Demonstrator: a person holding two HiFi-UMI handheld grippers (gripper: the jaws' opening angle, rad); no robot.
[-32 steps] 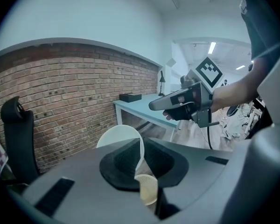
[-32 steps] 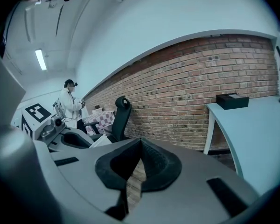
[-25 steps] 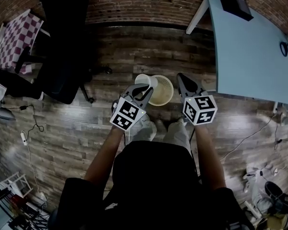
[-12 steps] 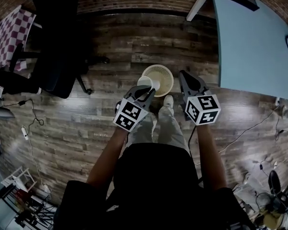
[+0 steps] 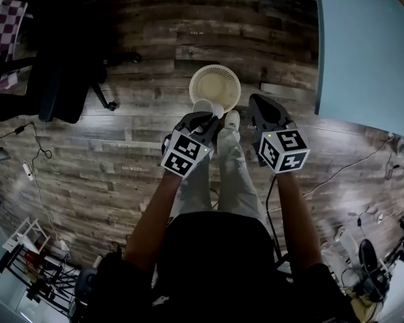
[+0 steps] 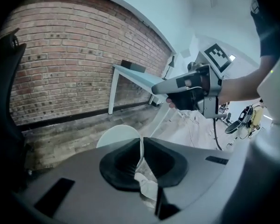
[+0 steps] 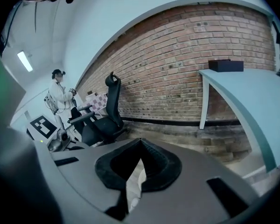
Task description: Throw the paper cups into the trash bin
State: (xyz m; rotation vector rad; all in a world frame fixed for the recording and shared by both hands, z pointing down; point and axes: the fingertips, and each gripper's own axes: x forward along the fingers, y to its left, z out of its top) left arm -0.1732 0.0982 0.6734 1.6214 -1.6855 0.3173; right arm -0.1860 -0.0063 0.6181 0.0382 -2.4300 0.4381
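My left gripper (image 5: 207,117) is shut on the rim of a white paper cup (image 5: 203,106). The cup hangs over the near edge of the round cream trash bin (image 5: 191,86) on the wooden floor. In the left gripper view the cup (image 6: 116,136) has its thin wall pinched between the dark pads, and its mouth faces away from the camera. My right gripper (image 5: 256,103) hangs just right of the bin with its jaws shut and nothing between them (image 7: 140,143). It also shows in the left gripper view as the right gripper (image 6: 189,85).
A black office chair (image 5: 50,79) stands to the left and a light-blue table (image 5: 363,52) to the right of the bin. Cables (image 5: 35,159) lie on the floor at the left. The person's legs and a shoe (image 5: 231,120) are just behind the bin. Another person (image 7: 60,94) stands far off.
Both grippers have sunk toward the floor and closer to the bin. The cup has come down with the left gripper to the bin's near rim.
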